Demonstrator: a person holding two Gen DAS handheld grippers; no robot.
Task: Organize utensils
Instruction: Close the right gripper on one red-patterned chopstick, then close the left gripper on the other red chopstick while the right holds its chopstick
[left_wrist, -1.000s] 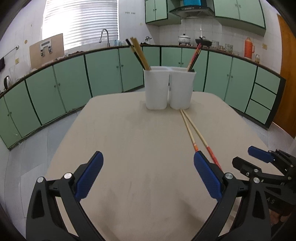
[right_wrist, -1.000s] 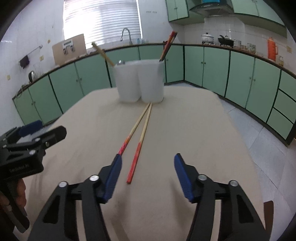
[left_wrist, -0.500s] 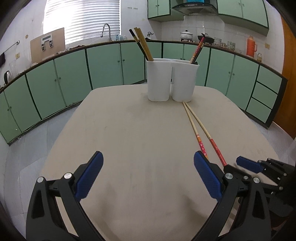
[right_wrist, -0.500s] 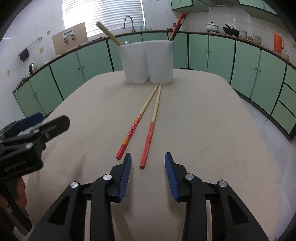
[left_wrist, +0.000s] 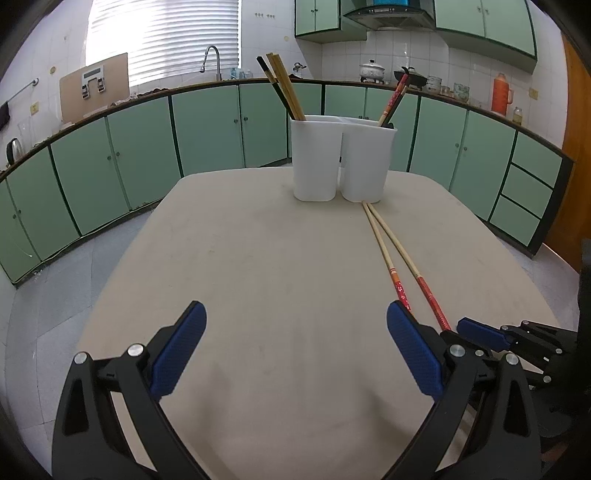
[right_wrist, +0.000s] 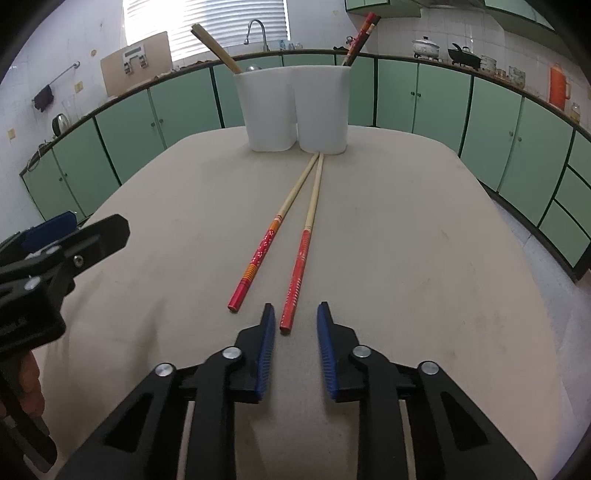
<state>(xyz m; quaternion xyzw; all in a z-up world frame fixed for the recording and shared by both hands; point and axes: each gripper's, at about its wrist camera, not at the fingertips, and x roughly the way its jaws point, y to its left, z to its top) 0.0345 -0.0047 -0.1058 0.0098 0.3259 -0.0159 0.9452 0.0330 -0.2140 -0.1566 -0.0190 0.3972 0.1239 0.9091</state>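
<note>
The right hand-held gripper (right_wrist: 295, 314) has a narrow gap and its jaws are closing. The red end of one chopstick (right_wrist: 300, 258) lies between its blue pads (right_wrist: 266, 350), closer to the left one; neither pad presses on it yet. A second chopstick with an orange band (right_wrist: 264, 245) lies just beside it, at 10 o'clock of the gripper tips, outside the jaws. Both chopsticks run toward 12 o'clock, their pale tips meeting at the foot of the white double utensil holder (right_wrist: 295, 107) on the beige worktop (right_wrist: 424, 258). More chopsticks stand in both compartments. The left hand-held gripper (left_wrist: 295, 332) stands wide, with nothing between its fingers, above the worktop. No readable writing shows.
</note>
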